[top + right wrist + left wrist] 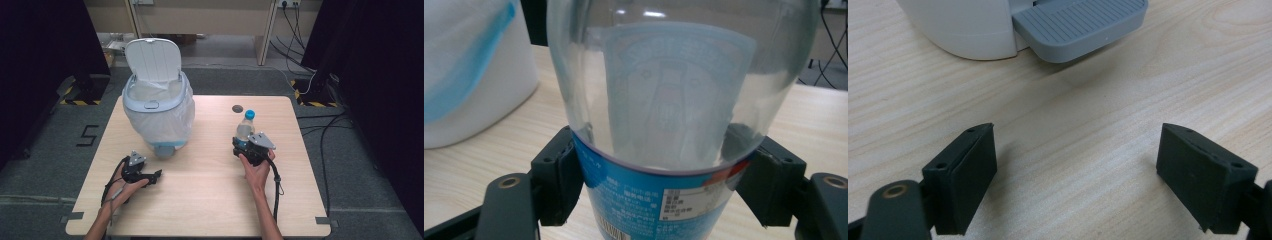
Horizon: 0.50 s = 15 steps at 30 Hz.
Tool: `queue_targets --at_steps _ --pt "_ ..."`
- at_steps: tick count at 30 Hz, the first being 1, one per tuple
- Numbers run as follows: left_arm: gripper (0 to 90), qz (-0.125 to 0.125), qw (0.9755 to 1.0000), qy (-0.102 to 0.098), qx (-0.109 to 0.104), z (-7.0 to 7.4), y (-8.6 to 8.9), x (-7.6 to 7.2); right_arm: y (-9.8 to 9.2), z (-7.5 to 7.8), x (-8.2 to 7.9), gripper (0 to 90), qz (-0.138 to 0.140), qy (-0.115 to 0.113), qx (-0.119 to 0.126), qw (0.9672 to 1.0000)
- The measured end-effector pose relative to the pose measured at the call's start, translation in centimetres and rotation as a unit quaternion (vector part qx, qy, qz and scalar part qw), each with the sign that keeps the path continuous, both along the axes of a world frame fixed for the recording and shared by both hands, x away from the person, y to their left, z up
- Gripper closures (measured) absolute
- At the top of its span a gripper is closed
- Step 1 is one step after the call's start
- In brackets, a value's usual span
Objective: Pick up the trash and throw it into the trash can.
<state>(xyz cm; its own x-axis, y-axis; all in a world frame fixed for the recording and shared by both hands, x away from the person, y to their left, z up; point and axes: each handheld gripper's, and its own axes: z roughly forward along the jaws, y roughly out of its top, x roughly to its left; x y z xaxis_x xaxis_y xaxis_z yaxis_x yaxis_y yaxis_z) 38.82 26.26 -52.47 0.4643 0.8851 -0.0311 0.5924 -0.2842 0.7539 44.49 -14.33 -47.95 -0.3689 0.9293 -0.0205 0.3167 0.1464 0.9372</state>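
A clear plastic water bottle (244, 129) with a blue cap and blue label stands upright on the right half of the table. My right gripper (243, 145) sits at its lower part. In the right gripper view the bottle (674, 90) stands between the two black pads (559, 175), which touch the label on both sides. My left gripper (157, 175) rests low over the table at the front left, pointing right. Its jaws (1078, 165) stand wide apart with only bare wood between them.
A white pedal bin (157, 107) lined with a clear bag stands at the back left, lid (152, 57) raised. Its grey foot pedal (1083, 25) lies just ahead of my left gripper. The wooden table (200, 200) has a small round hole (237, 108) behind the bottle.
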Motion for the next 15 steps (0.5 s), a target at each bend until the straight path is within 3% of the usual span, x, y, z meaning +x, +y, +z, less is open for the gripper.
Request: queue_targets --at_steps 15 --pt "15.4 0.001 1.0000 0.001 -0.004 0.0 0.1 0.0 2.4 7.5 0.9 28.0 0.037 -0.018 -0.004 0.9992"
